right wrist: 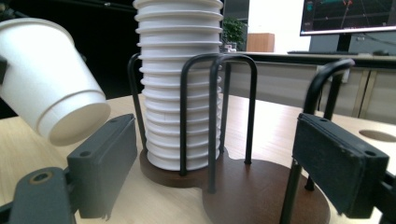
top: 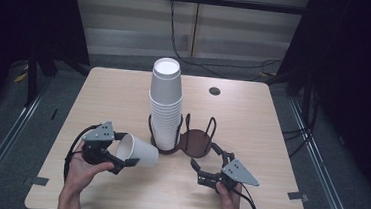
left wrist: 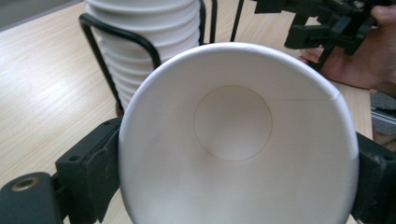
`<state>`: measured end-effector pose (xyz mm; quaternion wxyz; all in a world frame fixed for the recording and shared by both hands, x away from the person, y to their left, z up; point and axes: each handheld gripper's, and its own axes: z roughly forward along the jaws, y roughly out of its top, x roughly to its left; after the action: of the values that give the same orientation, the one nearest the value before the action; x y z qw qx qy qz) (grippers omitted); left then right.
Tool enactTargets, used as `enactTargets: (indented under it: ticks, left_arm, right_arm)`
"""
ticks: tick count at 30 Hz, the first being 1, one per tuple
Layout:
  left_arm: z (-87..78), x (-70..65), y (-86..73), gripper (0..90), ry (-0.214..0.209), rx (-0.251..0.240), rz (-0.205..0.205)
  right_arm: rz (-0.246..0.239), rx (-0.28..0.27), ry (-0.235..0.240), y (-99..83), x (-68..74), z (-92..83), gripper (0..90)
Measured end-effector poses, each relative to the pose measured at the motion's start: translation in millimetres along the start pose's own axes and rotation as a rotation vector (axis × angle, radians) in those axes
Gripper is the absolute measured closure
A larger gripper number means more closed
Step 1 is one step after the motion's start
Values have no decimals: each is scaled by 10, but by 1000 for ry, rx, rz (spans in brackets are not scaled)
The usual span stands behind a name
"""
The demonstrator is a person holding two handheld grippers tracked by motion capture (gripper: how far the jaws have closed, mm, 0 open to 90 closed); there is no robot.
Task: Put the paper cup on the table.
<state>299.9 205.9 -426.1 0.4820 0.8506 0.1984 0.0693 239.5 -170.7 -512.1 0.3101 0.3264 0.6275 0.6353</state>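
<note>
Paper cup [top: 138,151] lies on its side in the left gripper [top: 119,160], lower left of the high view, jaws pinching its rim from both sides. Its long axis runs roughly level, mouth toward the hand, base pointing right at the cup stack [top: 165,105] in the double holder [top: 194,141]. Judging by this, the cup is being carried, probably to the holder's empty bay; next it must be tipped upright and lowered between the wires. Right gripper [top: 212,168] sits lower right, jaws spread around nothing, just before the holder.
</note>
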Motion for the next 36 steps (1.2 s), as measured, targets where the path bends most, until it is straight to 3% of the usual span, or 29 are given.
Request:
enactTargets:
  ticks: [15, 30, 36]
  left_arm:
    - [-124, 207, 18, 91, 54, 40, -48]
    - [-222, 374, 186, 91, 130, 116, -21]
    - [-200, 466, 265, 91, 136, 139, -22]
  right_arm:
    - [2, 5, 4, 1, -1, 3, 155]
    - [3, 5, -1, 1, -2, 3, 151]
    - [3, 5, -1, 1, -1, 3, 150]
